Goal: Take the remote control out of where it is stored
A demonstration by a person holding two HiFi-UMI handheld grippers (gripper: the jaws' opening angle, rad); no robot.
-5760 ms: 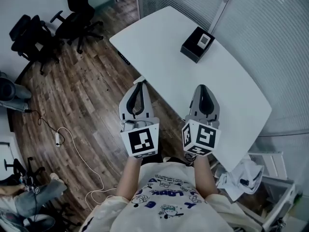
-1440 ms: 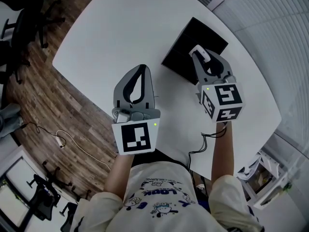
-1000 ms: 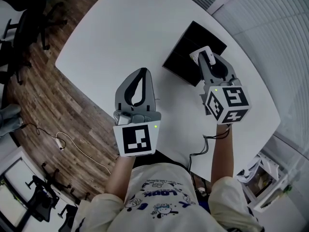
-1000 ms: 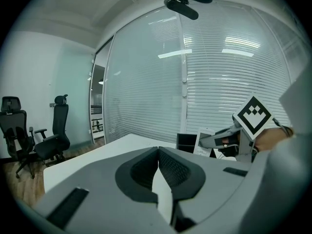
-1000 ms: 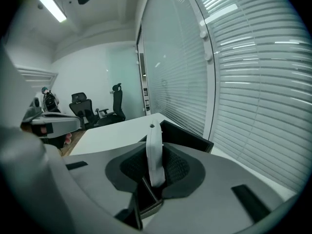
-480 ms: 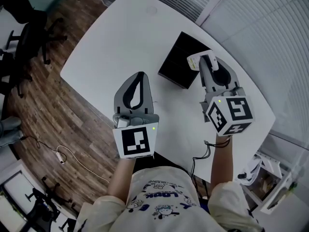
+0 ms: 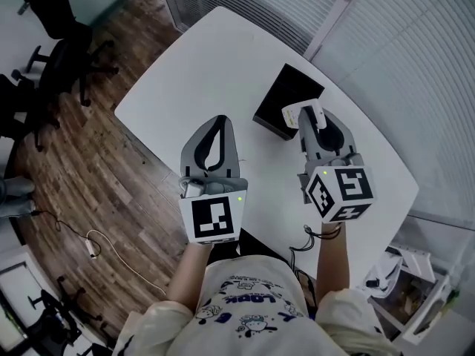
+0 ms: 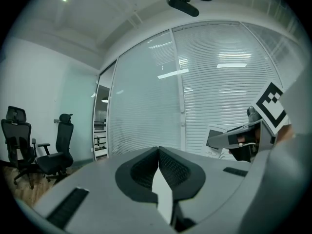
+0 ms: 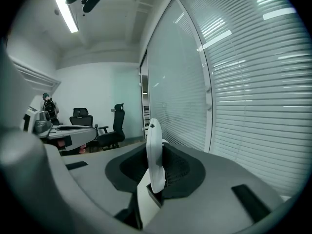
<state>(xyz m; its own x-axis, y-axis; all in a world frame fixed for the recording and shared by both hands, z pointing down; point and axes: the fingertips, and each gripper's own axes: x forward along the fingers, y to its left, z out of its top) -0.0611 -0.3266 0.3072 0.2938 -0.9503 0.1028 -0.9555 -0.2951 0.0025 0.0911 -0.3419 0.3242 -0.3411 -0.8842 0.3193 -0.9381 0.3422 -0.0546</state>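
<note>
A slim white remote control (image 7: 295, 114) is clamped in my right gripper (image 7: 309, 116), lifted above the near edge of the open black box (image 7: 286, 104) on the white table (image 7: 215, 58). In the right gripper view the remote (image 9: 155, 155) stands edge-on between the pads, pointing up and forward. My left gripper (image 7: 217, 120) hovers over the table's near edge, left of the box, jaws shut with nothing in them. In the left gripper view the closed jaws (image 8: 158, 151) meet at a line, and the right gripper (image 8: 239, 136) with the remote (image 8: 216, 130) shows at the right.
Glass walls with white blinds (image 7: 415, 58) run along the table's far and right sides. Black office chairs (image 7: 52, 50) stand on the wooden floor at left. A white cable (image 7: 111, 243) lies on the floor. A small cart with clutter (image 7: 401, 288) stands at lower right.
The right gripper has drawn back from the black box toward the person with the white remote in its jaws. The head view has shifted, and the left gripper has stayed shut and empty.
</note>
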